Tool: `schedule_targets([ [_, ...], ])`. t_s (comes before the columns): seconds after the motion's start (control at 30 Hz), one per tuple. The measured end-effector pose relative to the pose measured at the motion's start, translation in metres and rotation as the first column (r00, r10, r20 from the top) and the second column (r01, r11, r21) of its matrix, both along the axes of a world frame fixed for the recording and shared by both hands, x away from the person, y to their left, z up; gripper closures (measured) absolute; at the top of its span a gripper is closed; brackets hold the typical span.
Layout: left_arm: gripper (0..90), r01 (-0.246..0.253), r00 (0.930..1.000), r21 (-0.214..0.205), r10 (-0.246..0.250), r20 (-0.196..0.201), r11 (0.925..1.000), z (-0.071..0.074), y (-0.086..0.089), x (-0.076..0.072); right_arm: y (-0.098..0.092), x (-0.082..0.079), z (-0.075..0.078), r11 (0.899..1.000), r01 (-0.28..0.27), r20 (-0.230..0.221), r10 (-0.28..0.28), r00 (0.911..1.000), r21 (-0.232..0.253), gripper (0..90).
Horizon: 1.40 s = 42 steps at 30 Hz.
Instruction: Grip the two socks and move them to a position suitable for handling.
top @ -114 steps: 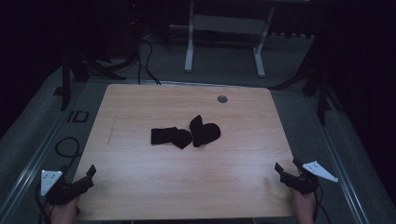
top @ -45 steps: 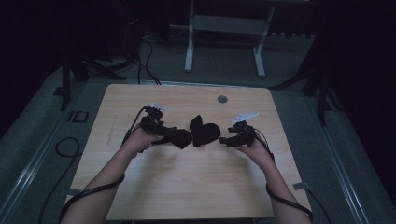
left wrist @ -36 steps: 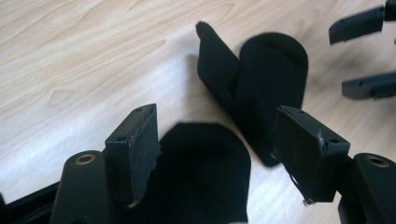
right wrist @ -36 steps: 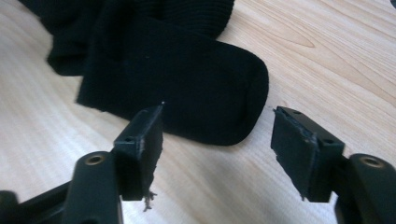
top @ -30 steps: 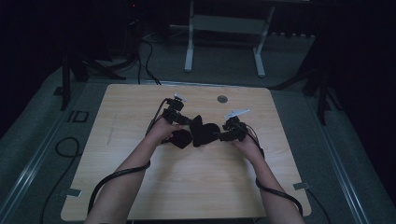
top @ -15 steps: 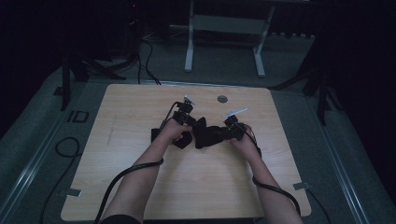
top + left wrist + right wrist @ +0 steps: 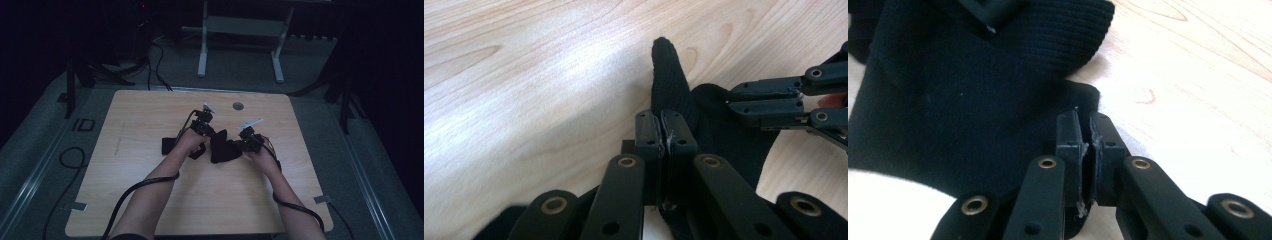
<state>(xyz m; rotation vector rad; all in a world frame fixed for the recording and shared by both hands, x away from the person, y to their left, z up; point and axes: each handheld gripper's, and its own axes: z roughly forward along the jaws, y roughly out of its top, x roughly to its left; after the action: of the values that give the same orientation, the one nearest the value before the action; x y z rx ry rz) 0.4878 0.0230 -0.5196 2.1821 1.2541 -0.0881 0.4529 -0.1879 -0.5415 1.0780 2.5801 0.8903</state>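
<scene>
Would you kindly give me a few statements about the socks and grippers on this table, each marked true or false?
1. Both grippers grip the same black sock. True: the left gripper and the right gripper have just been closing and now pinch its fabric.
2. The table is white plastic. False: it is light wood.
3. A second sock lies by the left hand. True.
4. The gripped sock hangs well above the table. False: it rests on the wood.
</scene>
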Motion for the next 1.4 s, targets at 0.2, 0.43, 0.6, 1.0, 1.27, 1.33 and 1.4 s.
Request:
schedule_targets([
  [0.2,88.0,-0.027,0.9985,0.064,0.024,0.05,0.9976,0.022,0.014,-0.016,-0.004,-0.019,0.006,1.0,-0.028,0.031,0.028,0.9991,0.009,84.9],
  [0.43,87.9,-0.094,0.9933,0.05,0.09,0.073,0.9944,0.049,0.046,-0.039,-0.014,-0.05,0.027,0.997,-0.049,0.074,0.044,0.9963,0.062,84.9],
  [0.6,87.8,-0.051,0.9929,0.08,0.042,0.111,0.9955,0.065,0.064,-0.084,-0.019,-0.086,0.046,0.988,-0.114,0.131,0.1,0.9863,0.101,85.0],
  [1.0,87.6,-0.066,0.9968,0.173,0.057,0.056,0.9827,0.066,0.113,-0.165,0.018,-0.152,0.034,0.944,-0.285,0.09,0.274,0.9576,0.166,84.9],
  [1.27,73.0,-0.019,0.9978,0.105,0.013,0.065,0.9943,0.042,0.1,-0.162,0.005,-0.148,0.021,0.965,-0.215,0.07,0.206,0.976,0.151,84.9],
  [1.33,72.7,0.012,0.9973,0.092,-0.018,0.071,0.9957,0.036,0.094,-0.163,-0.005,-0.143,0.015,0.975,-0.176,0.063,0.168,0.9837,0.137,85.0],
  [1.4,70.4,0.034,0.9955,0.095,-0.042,0.085,0.9949,0.031,0.09,-0.165,-0.014,-0.137,0.01,0.983,-0.137,0.054,0.131,0.9899,0.124,85.0],
])
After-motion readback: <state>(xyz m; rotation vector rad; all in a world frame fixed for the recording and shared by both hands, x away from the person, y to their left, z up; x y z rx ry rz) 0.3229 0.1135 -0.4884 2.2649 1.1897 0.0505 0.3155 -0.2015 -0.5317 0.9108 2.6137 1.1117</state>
